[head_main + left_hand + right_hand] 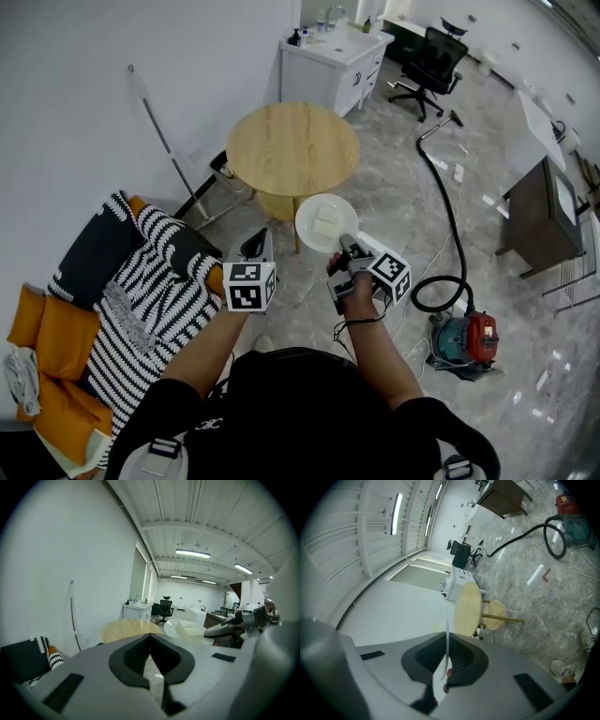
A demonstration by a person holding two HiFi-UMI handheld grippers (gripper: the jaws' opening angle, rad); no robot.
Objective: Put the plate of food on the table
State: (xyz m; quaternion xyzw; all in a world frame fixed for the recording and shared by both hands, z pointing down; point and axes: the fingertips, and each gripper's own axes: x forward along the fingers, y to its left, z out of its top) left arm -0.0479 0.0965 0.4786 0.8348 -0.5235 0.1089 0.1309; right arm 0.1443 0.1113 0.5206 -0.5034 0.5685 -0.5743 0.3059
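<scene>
Round desk (292, 148) ahead; right tool (345, 244) pinches plate (317, 214) rim, food (328, 223) aboard, not yet down; left tool (257, 244) pressed together, empty.

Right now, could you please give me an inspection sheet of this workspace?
Surface: round wooden table, top bare.
Job's things: white plate carrying a pale food block, held in the air short of the table.
Clutter: nothing seen.
Grippers: right gripper shut on the plate's rim; left gripper shut, empty.
Cables: black vacuum hose across the floor to a vacuum cleaner.
Surroundings: striped blanket on orange cushions, office chair, white cabinet.
</scene>
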